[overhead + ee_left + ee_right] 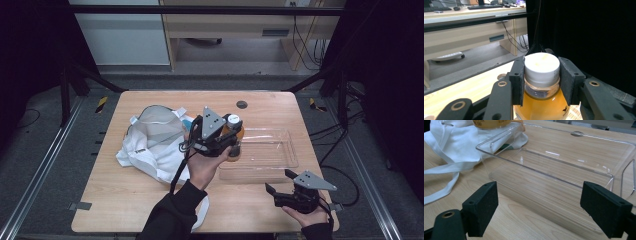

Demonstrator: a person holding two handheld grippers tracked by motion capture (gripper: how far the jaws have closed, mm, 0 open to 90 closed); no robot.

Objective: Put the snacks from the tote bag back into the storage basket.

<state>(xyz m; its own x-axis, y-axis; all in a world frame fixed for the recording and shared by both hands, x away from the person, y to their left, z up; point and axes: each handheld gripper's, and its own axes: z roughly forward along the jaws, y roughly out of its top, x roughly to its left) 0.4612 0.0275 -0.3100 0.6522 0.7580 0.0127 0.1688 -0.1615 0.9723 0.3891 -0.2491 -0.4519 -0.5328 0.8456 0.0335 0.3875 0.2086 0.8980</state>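
Wooden table [150,200], largest item. White cloth bag [150,140] lies crumpled on table's left-centre, strap trailing toward near edge. Clear plastic bin [280,155] sits right of centre, just beside bag; looks empty in right gripper view, walls transparent. Bottle [541,100] w/ amber liquid + white cap [541,66] held upright at bin's left end, near bag; can't tell if above rim or inside. Left gripper [225,137] closed tight on bottle, pads on both sides of cap and neck. Right gripper [280,182] at table's near right edge, jaws spread wide, holding nothing, pointed at bin's near wall.
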